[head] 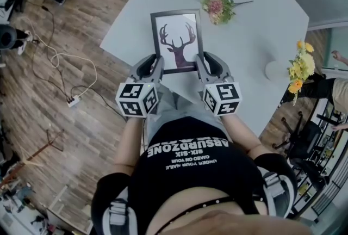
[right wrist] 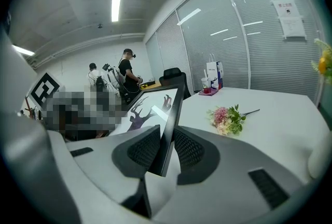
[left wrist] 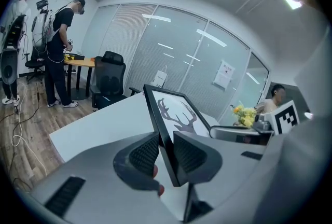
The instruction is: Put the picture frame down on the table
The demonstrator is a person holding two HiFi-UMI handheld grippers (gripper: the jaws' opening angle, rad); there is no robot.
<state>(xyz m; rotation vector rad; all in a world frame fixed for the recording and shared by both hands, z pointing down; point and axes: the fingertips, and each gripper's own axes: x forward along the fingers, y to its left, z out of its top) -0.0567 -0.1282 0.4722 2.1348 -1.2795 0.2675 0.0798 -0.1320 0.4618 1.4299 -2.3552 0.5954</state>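
While the picture frame [head: 176,38] hangs tilted over the near edge of the counter [head: 255,16], left claw [head: 154,65] clamps its left rail, right claw [head: 205,65] its right rail. Best lower both claws evenly, bottom edge touching first, clear of the flower sprig [head: 218,7], then ease grips open.

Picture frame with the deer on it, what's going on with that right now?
A person holds the picture frame by its two bottom corners, the left hand-held gripper shut on one and the right hand-held gripper on the other. The frame is tilted above the near edge of the table, not yet laid down. A bunch of flowers lies farther back.
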